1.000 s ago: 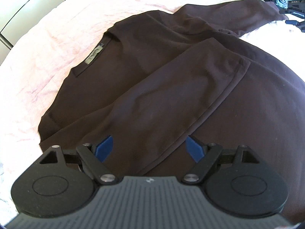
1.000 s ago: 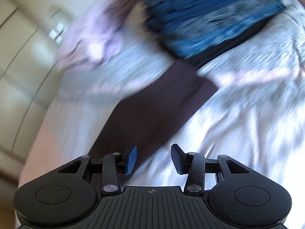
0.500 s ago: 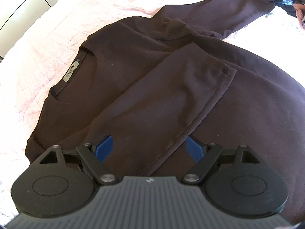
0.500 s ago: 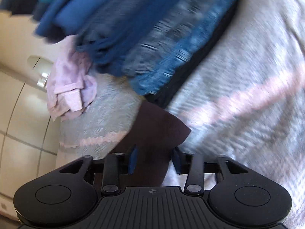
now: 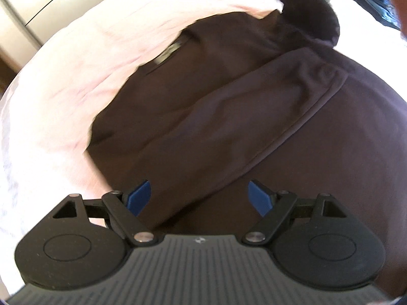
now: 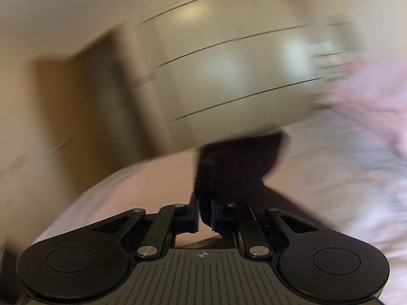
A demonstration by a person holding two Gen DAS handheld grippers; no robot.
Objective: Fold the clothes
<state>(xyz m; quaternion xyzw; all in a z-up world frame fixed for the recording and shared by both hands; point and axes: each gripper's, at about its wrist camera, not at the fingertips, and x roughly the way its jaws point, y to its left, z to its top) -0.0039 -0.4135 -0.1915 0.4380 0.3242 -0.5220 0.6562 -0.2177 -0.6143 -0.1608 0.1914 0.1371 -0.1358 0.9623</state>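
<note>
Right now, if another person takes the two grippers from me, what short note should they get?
Right gripper: jaws shut on the cuff of the dark brown shirt's far sleeve, lifted off the bed.
Left gripper: jaws open, holding nothing, over the shirt.
Shirt lies on the pink bedspread, collar label visible.
Done: near sleeve folded across the body.
Left: lay the held sleeve across, then fold the body.

A bedroom in a home — a bed spread with a pale pink, textured cover fills the foreground, a dark brown long-sleeved top laid across it. Past the bed's far edge stand cream wardrobe doors with thin dark seams, blurred. At the bed's far right corner lies a heap of blue clothes.
</note>
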